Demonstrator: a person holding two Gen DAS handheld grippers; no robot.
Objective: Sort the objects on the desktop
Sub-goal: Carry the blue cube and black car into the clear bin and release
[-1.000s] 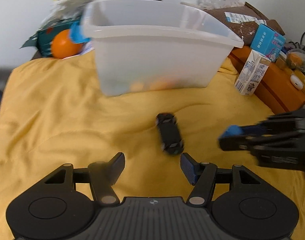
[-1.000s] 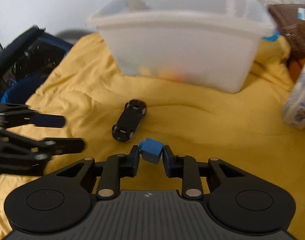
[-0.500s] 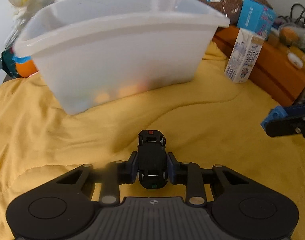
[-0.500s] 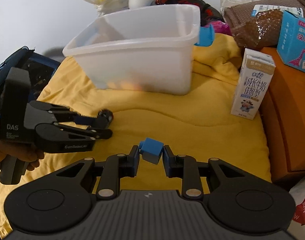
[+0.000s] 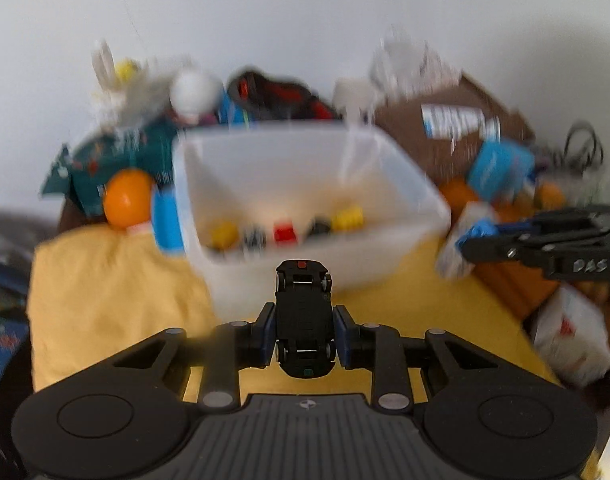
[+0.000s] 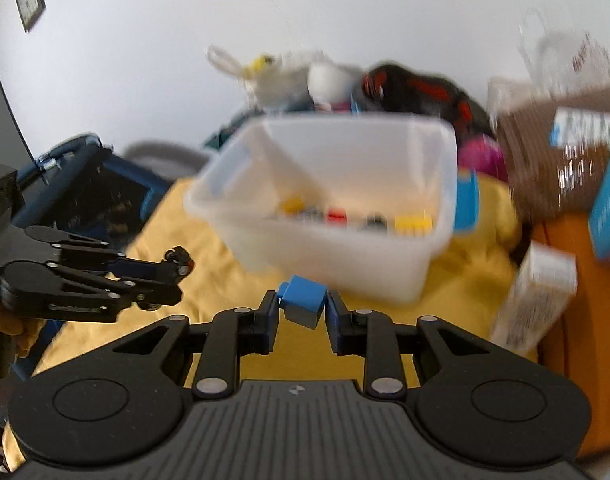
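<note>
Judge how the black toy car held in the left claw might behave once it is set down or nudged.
The black toy car has wheels visible at both ends, so it would probably roll if nudged lengthwise. It looks rigid: the left claw pinches its sides without visible bending. Being small, it is likely light.

A yellow cloth [image 5: 105,288] covers the surface, and everything else sits around it. At its far left edge lie an orange ball [image 5: 127,198] and a dark green packet [image 5: 117,156]; behind them, against the white wall [image 5: 305,20], are a blurred white bag [image 5: 133,88] and a black-and-red item [image 5: 281,98]. Off the cloth's right side stand a white carton [image 6: 539,292], an orange box [image 6: 585,320], a brown bag [image 6: 545,152] and a blue box [image 5: 499,168]; a dark frame [image 6: 30,0] hangs on the wall, far left.
</note>
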